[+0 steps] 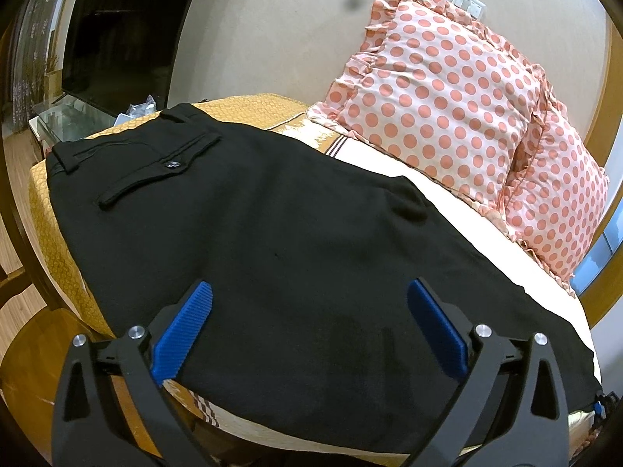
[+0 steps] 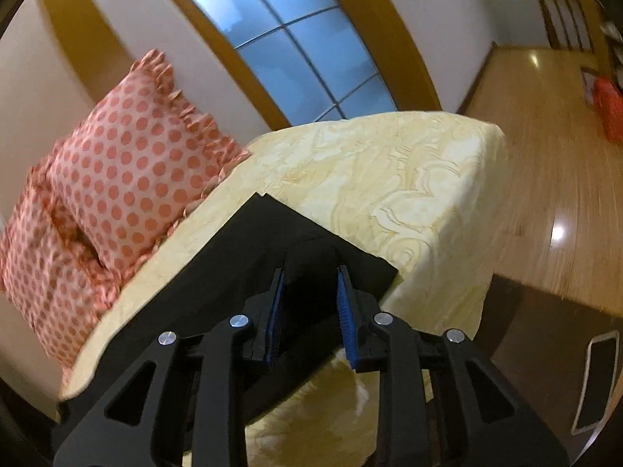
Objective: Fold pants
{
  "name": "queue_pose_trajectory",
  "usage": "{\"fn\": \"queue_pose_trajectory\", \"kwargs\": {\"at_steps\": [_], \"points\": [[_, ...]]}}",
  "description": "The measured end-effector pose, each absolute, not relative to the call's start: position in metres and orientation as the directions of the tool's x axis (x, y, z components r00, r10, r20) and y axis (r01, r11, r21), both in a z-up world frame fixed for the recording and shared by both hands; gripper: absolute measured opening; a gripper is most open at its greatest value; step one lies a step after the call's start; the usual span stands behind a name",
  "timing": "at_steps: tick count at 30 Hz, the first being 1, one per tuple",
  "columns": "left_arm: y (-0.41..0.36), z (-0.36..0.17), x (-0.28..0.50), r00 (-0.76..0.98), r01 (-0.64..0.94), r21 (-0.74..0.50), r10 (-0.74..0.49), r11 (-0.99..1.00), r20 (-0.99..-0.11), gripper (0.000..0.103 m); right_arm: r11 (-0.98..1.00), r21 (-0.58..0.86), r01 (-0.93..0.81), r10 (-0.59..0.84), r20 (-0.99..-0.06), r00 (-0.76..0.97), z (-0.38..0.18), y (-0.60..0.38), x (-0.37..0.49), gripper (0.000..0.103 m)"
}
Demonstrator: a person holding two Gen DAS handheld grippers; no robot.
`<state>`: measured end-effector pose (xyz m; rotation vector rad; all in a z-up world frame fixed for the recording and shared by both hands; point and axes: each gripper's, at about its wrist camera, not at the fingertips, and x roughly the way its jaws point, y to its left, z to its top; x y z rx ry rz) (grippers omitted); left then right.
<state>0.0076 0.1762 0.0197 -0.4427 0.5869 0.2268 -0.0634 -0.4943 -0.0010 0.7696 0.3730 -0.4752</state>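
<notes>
Black pants [image 1: 272, 241] lie flat across the bed, waistband and back pocket at the far left, legs running to the right. My left gripper [image 1: 309, 303] is open, its blue pads wide apart just above the pants' near edge, holding nothing. In the right wrist view the leg end of the pants [image 2: 272, 257] lies on the yellow bedspread [image 2: 389, 171]. My right gripper [image 2: 310, 284] is partly closed, with a raised fold of the black fabric between its blue pads near the hem.
Two pink polka-dot pillows [image 1: 447, 97] lean against the wall at the bed's far side, also in the right wrist view [image 2: 128, 163]. A dark TV [image 1: 117, 39] and glass table stand past the bed's left end. Wooden floor [image 2: 545, 194] and a window [image 2: 288, 46] lie to the right.
</notes>
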Motion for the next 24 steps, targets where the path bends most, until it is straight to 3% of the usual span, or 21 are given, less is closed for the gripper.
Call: {"fn": "queue_pose_trajectory", "kwargs": {"at_steps": [4, 9, 15, 16, 17, 21, 24], "points": [[0.175, 0.019, 0.008, 0.81, -0.328, -0.332, 0.082, 0.884, -0.581, 0.101, 0.64, 0.581, 0.503, -0.227, -0.483, 0.846, 0.0, -0.482, -0.061, 0.028], [0.175, 0.018, 0.009, 0.808, -0.329, -0.328, 0.085, 0.886, -0.583, 0.101, 0.578, 0.706, 0.41, -0.088, -0.445, 0.891, -0.009, -0.487, -0.057, 0.028], [0.174, 0.018, 0.01, 0.806, -0.331, -0.326, 0.086, 0.886, -0.585, 0.101, 0.623, 0.59, 0.514, -0.262, -0.462, 0.848, 0.001, -0.493, -0.051, 0.026], [0.174, 0.018, 0.01, 0.806, -0.332, -0.326, 0.087, 0.885, -0.585, 0.101, 0.623, 0.587, 0.517, -0.26, -0.468, 0.845, 0.001, -0.498, -0.049, 0.009], [0.174, 0.018, 0.01, 0.806, -0.333, -0.325, 0.088, 0.885, -0.585, 0.101, 0.616, 0.602, 0.508, -0.237, -0.472, 0.849, 0.0, -0.503, -0.048, 0.005], [0.175, 0.018, 0.01, 0.806, -0.324, -0.329, 0.077, 0.887, -0.587, 0.101, 0.648, 0.549, 0.529, -0.299, -0.455, 0.839, 0.008, -0.496, -0.061, 0.004], [0.176, 0.017, 0.013, 0.804, -0.313, -0.327, 0.066, 0.892, -0.591, 0.101, 0.635, 0.529, 0.563, -0.302, -0.5, 0.812, -0.001, -0.498, -0.061, 0.004]]}}
